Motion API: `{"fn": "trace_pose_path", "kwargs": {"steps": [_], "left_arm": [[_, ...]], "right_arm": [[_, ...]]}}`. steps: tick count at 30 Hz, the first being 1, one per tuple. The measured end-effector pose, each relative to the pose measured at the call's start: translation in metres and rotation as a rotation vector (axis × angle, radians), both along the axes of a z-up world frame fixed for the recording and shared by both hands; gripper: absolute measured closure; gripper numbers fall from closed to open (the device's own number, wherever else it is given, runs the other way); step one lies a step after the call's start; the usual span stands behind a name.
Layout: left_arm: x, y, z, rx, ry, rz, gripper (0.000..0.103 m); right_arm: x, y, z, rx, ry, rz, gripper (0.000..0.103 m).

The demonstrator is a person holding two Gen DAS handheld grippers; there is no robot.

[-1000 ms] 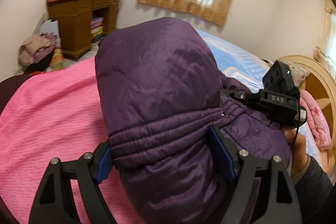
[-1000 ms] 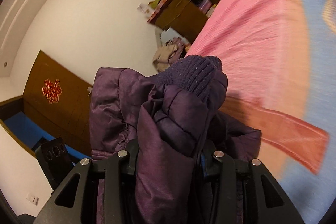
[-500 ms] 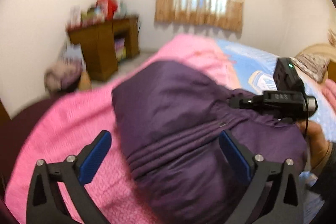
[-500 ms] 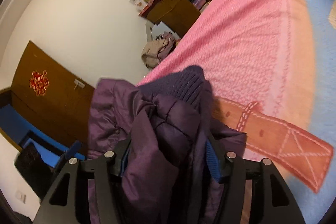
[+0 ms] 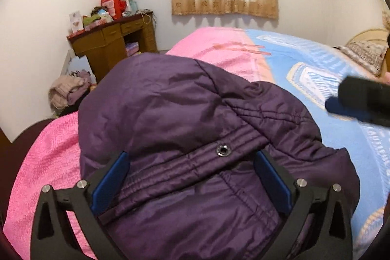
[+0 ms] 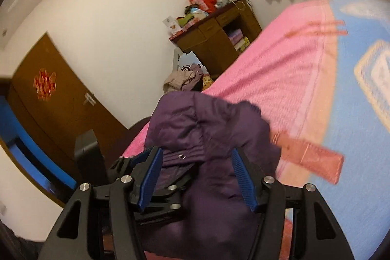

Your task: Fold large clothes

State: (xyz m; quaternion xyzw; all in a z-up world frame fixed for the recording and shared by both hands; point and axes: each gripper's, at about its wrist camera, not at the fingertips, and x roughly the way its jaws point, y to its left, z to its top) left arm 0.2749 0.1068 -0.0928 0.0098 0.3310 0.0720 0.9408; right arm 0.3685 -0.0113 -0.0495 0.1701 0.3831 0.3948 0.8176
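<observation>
The purple jacket (image 5: 195, 138) lies bundled on the bed (image 5: 280, 60), at 6 o'clock in both views. Both grippers stand with jaws wide apart, straddling the padding but clamping nothing: the left gripper (image 5: 191, 177) by the snap collar, the right gripper (image 6: 197, 177) over the bunched fabric. Judging by this, a fold was just laid down (loosely); next, pick a fresh edge.

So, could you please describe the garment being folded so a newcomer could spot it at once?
Start at the bed with its pink and blue cover. On the pink end lies a purple puffy jacket, bunched in a mound. Its dark sheen, stitched band and metal snap distinguish it from the pale clothes pile on the floor.
</observation>
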Motion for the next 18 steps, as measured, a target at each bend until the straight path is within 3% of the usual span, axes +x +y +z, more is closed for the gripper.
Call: {"fn": "trace_pose_path", "kwargs": {"steps": [3,9,11,15,18], "left_arm": [[-0.004,-0.007,-0.002,0.025,-0.003,-0.003,0.0],[-0.022,-0.009,-0.004,0.045,-0.034,0.021,0.0],[-0.028,-0.006,-0.002,0.033,-0.049,0.025,0.0],[-0.037,0.0,0.006,0.013,-0.051,0.022,0.0],[-0.039,0.001,0.01,-0.004,-0.039,0.029,0.0]], "right_arm": [[0.012,-0.006,-0.011,0.05,0.065,-0.015,0.043],[0.035,-0.011,-0.064,0.132,0.245,-0.055,0.046],[0.033,-0.011,-0.069,0.158,0.251,-0.059,0.046],[0.029,0.003,-0.069,0.088,0.207,-0.056,0.047],[0.032,0.0,-0.079,0.092,0.244,-0.063,0.056]]}}
